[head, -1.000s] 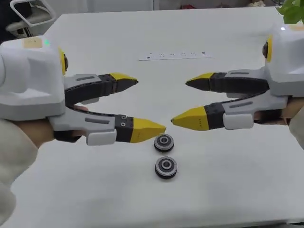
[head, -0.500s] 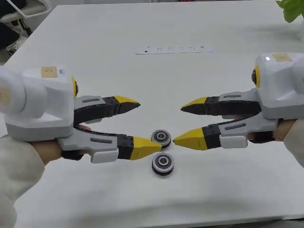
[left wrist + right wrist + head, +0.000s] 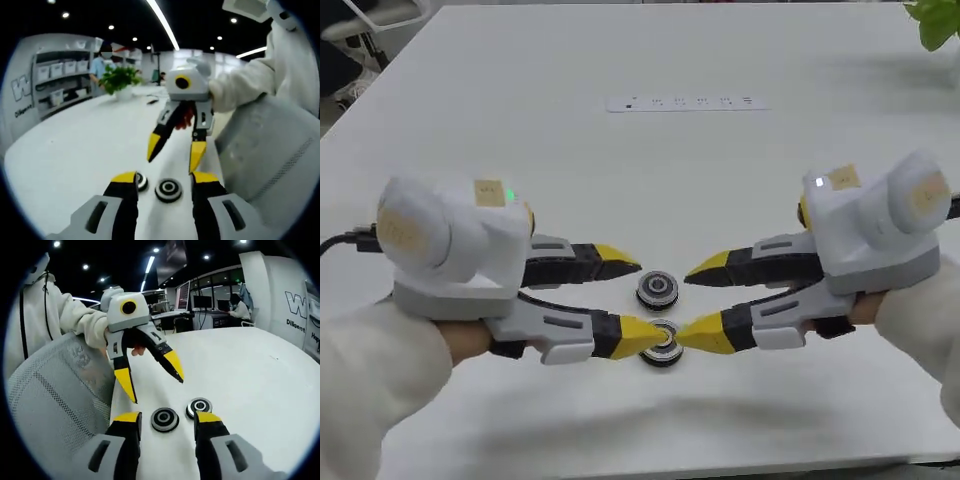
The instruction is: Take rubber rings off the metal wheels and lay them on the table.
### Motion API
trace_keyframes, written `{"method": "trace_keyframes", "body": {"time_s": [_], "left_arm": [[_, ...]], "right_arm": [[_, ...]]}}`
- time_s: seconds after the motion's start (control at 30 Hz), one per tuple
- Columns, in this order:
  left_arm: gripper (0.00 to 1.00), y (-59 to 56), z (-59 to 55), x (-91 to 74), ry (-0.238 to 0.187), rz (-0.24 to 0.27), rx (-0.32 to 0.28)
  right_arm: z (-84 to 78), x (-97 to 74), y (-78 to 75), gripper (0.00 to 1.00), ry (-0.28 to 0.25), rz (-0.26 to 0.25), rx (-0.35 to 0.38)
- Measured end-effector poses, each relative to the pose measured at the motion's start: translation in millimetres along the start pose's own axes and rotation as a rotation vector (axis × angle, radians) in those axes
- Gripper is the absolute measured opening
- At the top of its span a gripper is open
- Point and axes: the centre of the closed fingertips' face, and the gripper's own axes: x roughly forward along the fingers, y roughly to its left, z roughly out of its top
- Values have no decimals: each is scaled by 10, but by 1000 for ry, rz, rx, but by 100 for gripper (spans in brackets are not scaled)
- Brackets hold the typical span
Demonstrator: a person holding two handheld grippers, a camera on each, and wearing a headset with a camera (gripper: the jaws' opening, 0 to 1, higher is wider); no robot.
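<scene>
Two small metal wheels with black rubber rings lie flat on the white table (image 3: 620,170). The far wheel (image 3: 657,289) is in plain sight; the near wheel (image 3: 662,350) is partly covered by yellow fingertips. My left gripper (image 3: 638,298) comes in from the left and my right gripper (image 3: 686,303) from the right, both open, their lower tips almost meeting over the near wheel. In the left gripper view the near wheel (image 3: 168,190) lies between my open jaws and the far wheel (image 3: 141,181) peeks from behind one. The right gripper view has the near wheel (image 3: 165,419) between its jaws, the far wheel (image 3: 199,406) beside.
A white power strip (image 3: 685,102) lies further back on the table. A potted plant (image 3: 935,20) stands at the far right corner. The table's front edge runs close below the wheels. A mesh chair (image 3: 55,385) sits behind the person.
Both grippers have dropped down and closed in on the wheels from either side. Their lower tips now flank the near wheel. The wheels have not moved.
</scene>
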Motion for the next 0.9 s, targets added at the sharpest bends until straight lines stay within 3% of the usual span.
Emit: {"method": "trace_keyframes", "body": {"time_s": [0.2, 0.4, 0.63, 0.73, 0.9], "left_arm": [[38, 5, -101, 83, 25, -6, 1], [31, -47, -170, 117, 45, -31, 3], [27, -47, -235, 175, 65, -34, 20], [24, -13, -335, 196, 106, -21, 37], [23, -15, -350, 216, 100, -30, 27]], "right_arm": [[-82, 13, -83, 35, 14, -20, 0], [-215, 85, -11, 31, 60, 16, -7], [-283, 117, -30, 28, 82, 12, -9], [-314, 131, -46, 27, 92, 6, -5], [-316, 141, -42, 26, 98, 6, -7]]}}
